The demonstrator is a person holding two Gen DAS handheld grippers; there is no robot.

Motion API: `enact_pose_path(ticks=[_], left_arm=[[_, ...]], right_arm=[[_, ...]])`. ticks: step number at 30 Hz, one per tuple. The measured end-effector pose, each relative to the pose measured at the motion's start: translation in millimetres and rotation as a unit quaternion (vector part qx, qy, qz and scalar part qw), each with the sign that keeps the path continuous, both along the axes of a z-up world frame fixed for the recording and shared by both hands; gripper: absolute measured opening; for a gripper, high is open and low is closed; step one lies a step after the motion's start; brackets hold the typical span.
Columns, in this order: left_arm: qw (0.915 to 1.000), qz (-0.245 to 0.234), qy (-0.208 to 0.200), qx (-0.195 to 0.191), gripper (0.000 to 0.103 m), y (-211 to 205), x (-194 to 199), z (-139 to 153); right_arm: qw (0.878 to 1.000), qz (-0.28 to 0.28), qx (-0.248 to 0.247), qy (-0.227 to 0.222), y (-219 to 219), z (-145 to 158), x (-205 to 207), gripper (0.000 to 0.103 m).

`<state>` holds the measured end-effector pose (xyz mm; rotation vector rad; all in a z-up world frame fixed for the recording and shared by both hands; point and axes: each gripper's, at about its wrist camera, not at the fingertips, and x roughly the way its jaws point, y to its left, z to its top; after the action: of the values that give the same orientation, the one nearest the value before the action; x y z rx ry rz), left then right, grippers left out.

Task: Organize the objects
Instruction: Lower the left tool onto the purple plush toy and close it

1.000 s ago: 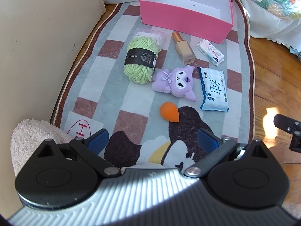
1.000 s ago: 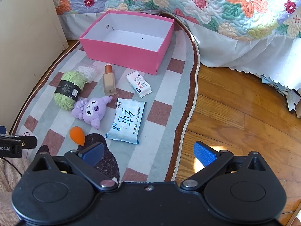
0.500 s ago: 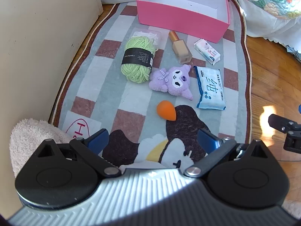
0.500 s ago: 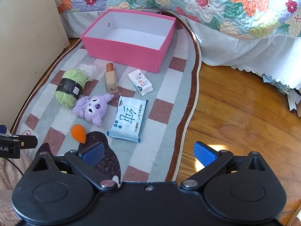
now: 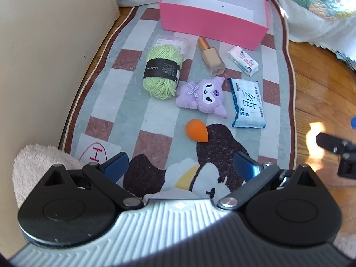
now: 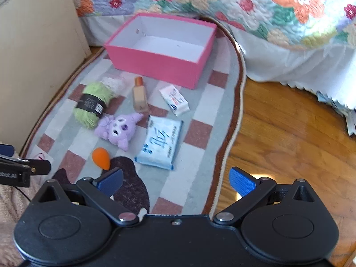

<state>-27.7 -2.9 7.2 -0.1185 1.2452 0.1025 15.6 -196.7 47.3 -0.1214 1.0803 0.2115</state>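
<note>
An empty pink box [image 5: 213, 22] [image 6: 155, 66] stands at the rug's far end. In front of it lie green yarn [image 5: 162, 73] [image 6: 92, 104], a foundation bottle [image 5: 211, 59] [image 6: 139, 96], a small white packet [image 5: 243, 60] [image 6: 174, 100], a purple plush [image 5: 203, 95] [image 6: 119, 129], a blue wipes pack [image 5: 248, 103] [image 6: 161, 141] and an orange sponge [image 5: 197, 131] [image 6: 101, 158]. My left gripper [image 5: 180, 166] is open and empty, nearer than the sponge. My right gripper [image 6: 176, 181] is open and empty, nearer than the wipes pack.
A checked rug [image 5: 111, 93] [image 6: 195, 155] lies on a wooden floor [image 6: 289, 138]. A cream panel [image 5: 44, 44] stands along the left. A flowered quilt bed [image 6: 244, 4] runs behind and right. A fluffy pink cloth [image 5: 33, 166] lies at near left.
Both grippers have moved a little forward, toward the objects; the right view has shifted right and is slightly blurred. Both stay open and empty. The objects have not moved.
</note>
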Motion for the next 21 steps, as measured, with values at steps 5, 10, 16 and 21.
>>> enact_pose_path(ticks=[5,10,16,21], left_arm=[[0.9997,-0.007,-0.022,0.005,0.102,14.0,6.7,21.2],[0.9994,0.001,-0.034,0.004,0.102,35.1,23.8,26.6],[0.9969,0.036,-0.047,-0.052,0.102,62.7,56.7,-5.0],[0.9975,0.017,-0.048,-0.048,0.1,58.7,87.3,-43.9]], right_arm=[[0.997,0.065,0.011,-0.036,14.9,24.6,9.2,0.103],[0.992,0.113,0.028,-0.041,30.1,30.0,26.8,0.103],[0.975,0.216,0.03,-0.047,58.5,-6.1,39.1,0.103],[0.968,0.246,0.026,-0.041,81.3,-59.6,57.9,0.103]])
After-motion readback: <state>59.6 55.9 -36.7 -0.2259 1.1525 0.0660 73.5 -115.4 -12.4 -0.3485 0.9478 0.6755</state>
